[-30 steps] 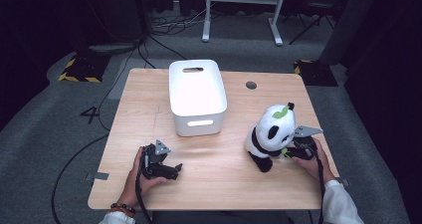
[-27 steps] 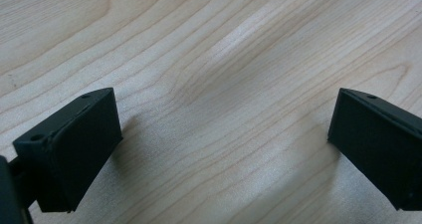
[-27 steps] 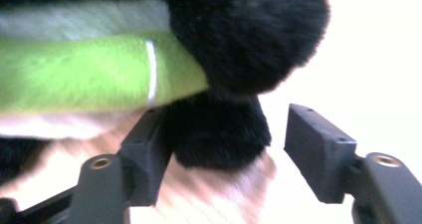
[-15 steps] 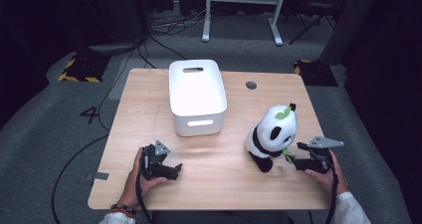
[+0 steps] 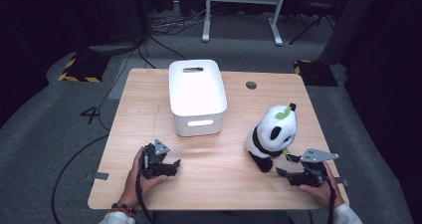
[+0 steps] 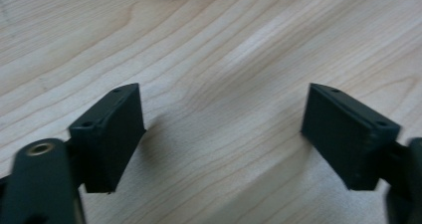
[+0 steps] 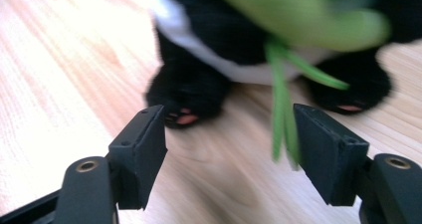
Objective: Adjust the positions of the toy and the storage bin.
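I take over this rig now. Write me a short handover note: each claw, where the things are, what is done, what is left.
Left claw: open, nothing between its jaws, low over the table; jaws just closed partway.
Right claw: open, holds nothing, beside the panda; jaws just closed partway.
Panda: sits upright on the table, right of the white bin, apart from it.
Done: panda not in the bin.
Left, probably: grasp the panda and move it.

Upside-down white bin (image 5: 197,95) with a slot handle on its near wall, centre of the frame, resting on the far half of the light wooden table (image 5: 219,179); round dark grommet hole (image 5: 251,85) in the tabletop just right of it. Grey carpet floor all round, with a white "4" (image 5: 91,115) at left, black-and-yellow striped blocks (image 5: 79,69) upper left and upper right, loose cables and a white metal stand (image 5: 241,10) at top centre.
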The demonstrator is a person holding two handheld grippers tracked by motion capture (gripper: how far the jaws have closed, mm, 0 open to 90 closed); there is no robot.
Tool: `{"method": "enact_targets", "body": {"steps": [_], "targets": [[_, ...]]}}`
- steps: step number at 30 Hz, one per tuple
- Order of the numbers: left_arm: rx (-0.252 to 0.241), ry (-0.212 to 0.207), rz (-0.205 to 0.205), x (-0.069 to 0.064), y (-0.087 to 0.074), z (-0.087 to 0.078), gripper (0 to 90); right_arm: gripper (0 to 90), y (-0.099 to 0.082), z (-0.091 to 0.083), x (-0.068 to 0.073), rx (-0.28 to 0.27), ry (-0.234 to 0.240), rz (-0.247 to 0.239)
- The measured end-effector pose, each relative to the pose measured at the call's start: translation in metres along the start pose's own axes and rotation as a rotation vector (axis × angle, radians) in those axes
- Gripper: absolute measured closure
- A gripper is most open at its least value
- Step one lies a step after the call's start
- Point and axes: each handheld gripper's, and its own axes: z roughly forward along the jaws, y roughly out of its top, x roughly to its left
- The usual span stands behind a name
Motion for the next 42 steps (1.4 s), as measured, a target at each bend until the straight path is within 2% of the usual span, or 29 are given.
{"method": "enact_targets", "body": {"steps": [3,5,8,10,12,14,16,21,25,28,31,33,35,39,42], "targets": [[-0.043,0.009,-0.004,-0.003,0.003,-0.008,16.6,30.2,0.004,0.011,0.011,0.017,0.012,-0.029],[-0.063,0.015,-0.011,-0.002,0.006,-0.014,16.2,29.2,0.005,0.016,0.015,0.024,0.034,-0.028],[-0.096,0.008,-0.043,0.003,0.011,-0.02,16.2,27.7,0.007,0.026,0.022,0.037,0.05,-0.029],[-0.123,0.003,-0.055,0.005,0.015,-0.025,16.2,27.5,0.008,0.029,0.024,0.037,0.051,-0.036],[-0.144,0.019,-0.067,0.004,0.022,-0.028,16.0,28.1,0.01,0.032,0.026,0.033,0.038,-0.038],[-0.156,0.028,-0.07,0.004,0.028,-0.031,16.1,30.8,0.011,0.035,0.025,0.031,0.025,-0.036],[-0.192,0.023,-0.077,0.004,0.035,-0.035,16.0,34.7,0.012,0.038,0.023,0.027,0.011,-0.028],[-0.271,0.005,-0.131,0.006,0.048,-0.042,16.7,44.0,0.012,0.039,0.017,0.027,0.026,-0.023],[-0.294,0.008,-0.118,0.005,0.064,-0.049,16.2,46.6,0.012,0.04,0.015,0.029,0.036,-0.03],[-0.331,0.006,-0.137,0.005,0.074,-0.057,16.1,48.5,0.011,0.041,0.014,0.026,0.044,-0.027],[-0.345,0.012,-0.157,0.007,0.086,-0.061,16.1,49.8,0.011,0.041,0.012,0.027,0.054,-0.028],[-0.351,0.029,-0.139,0.009,0.096,-0.062,16.1,50.6,0.01,0.041,0.011,0.027,0.057,-0.033],[-0.346,0.045,-0.138,0.014,0.104,-0.059,16.3,51.6,0.01,0.041,0.011,0.027,0.058,-0.029],[-0.341,0.024,-0.178,0.027,0.117,-0.053,18.0,53.9,0.009,0.041,0.011,0.029,0.058,-0.032],[-0.337,0.058,-0.171,0.031,0.127,-0.049,18.9,55.1,0.009,0.04,0.01,0.032,0.061,-0.029]]}}
